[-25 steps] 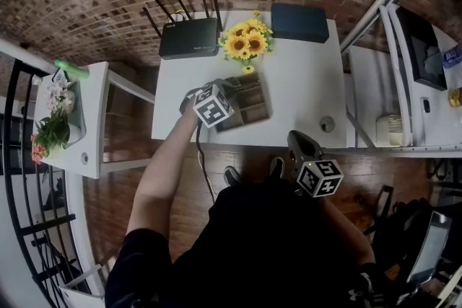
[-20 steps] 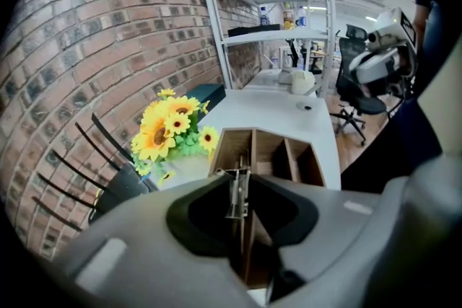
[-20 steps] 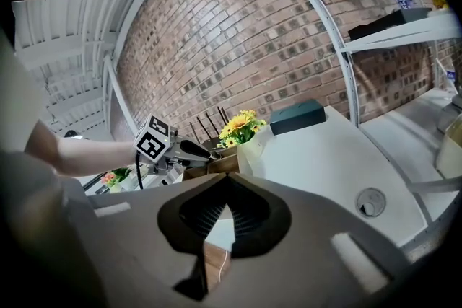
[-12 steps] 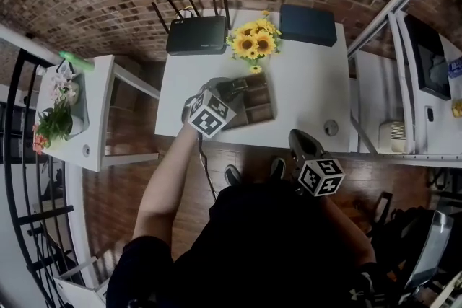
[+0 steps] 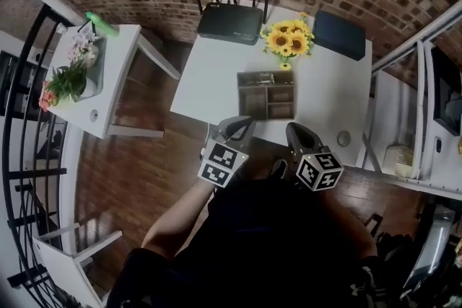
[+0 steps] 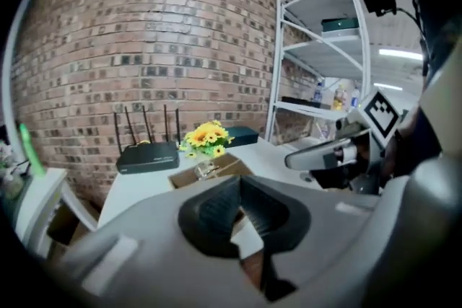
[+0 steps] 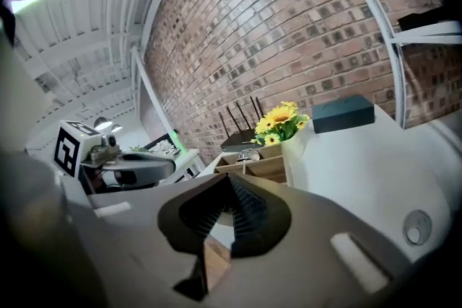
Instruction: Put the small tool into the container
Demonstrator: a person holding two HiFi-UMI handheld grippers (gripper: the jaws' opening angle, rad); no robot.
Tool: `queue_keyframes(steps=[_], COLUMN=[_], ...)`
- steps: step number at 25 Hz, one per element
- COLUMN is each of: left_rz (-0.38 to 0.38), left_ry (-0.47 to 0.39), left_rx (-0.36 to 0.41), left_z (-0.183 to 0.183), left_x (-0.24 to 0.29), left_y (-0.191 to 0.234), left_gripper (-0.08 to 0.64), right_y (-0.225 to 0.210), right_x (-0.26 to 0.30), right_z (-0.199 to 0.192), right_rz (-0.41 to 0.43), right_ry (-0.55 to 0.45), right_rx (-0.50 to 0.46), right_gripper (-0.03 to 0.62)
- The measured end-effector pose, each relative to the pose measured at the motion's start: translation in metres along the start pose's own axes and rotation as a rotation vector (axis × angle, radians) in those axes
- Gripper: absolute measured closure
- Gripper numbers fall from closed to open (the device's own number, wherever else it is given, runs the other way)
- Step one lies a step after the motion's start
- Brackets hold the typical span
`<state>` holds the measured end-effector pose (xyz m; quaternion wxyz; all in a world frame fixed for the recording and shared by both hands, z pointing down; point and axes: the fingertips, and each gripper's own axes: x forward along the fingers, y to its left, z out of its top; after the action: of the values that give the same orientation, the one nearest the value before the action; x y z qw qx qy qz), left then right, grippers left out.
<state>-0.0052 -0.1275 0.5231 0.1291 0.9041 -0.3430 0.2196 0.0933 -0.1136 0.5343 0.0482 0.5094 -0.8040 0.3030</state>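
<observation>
Seemingly finished here: the left gripper point(image 6: 240, 187) and right gripper point(image 7: 229, 187) hang side by side at the near edge of the white table point(image 5: 209, 76), each with its jaws clenched together on nothing. Just beyond them stands the wooden container point(image 5: 266, 73). A small shiny item, likely the small tool point(image 7: 248, 154), shows in its far compartment, though whether it lies flat or leans on a wall cannot be told. The likely hazard is a careless forward swing. A closed gripper could strike the near wall of the light container, which sits near the table edge, and shove or tip it, shaking the tool out. Behind it the sunflowers point(image 5: 287, 42) stand just beside the far wall and could topple as well; the router point(image 5: 231, 22) sits at the back.
</observation>
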Motion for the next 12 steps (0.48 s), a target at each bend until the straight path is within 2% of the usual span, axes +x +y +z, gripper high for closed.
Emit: queue_keyframes(steps=[4,8,12], left_rz=[0.088,0.082,0.079], left_ry=[-0.008,-0.003,0.017], left_rx=[-0.097,-0.258,-0.317], left_z=[-0.020,-0.034,-0.043], left_x=[-0.025,-0.035,-0.035], left_y=[0.006,-0.005,-0.011], left_gripper=[0.557,0.557,0.557], right_y=[0.021,0.034,0.038], right_x=[0.010,0.012,0.011], right_z=[0.012,0.017,0.016], right_rz=[0.041,0.072,0.084], right_ry=[-0.032,-0.047,-0.050], right_rx=[-0.073,-0.125,-0.145], right_gripper=[0.581,0.581,0.581])
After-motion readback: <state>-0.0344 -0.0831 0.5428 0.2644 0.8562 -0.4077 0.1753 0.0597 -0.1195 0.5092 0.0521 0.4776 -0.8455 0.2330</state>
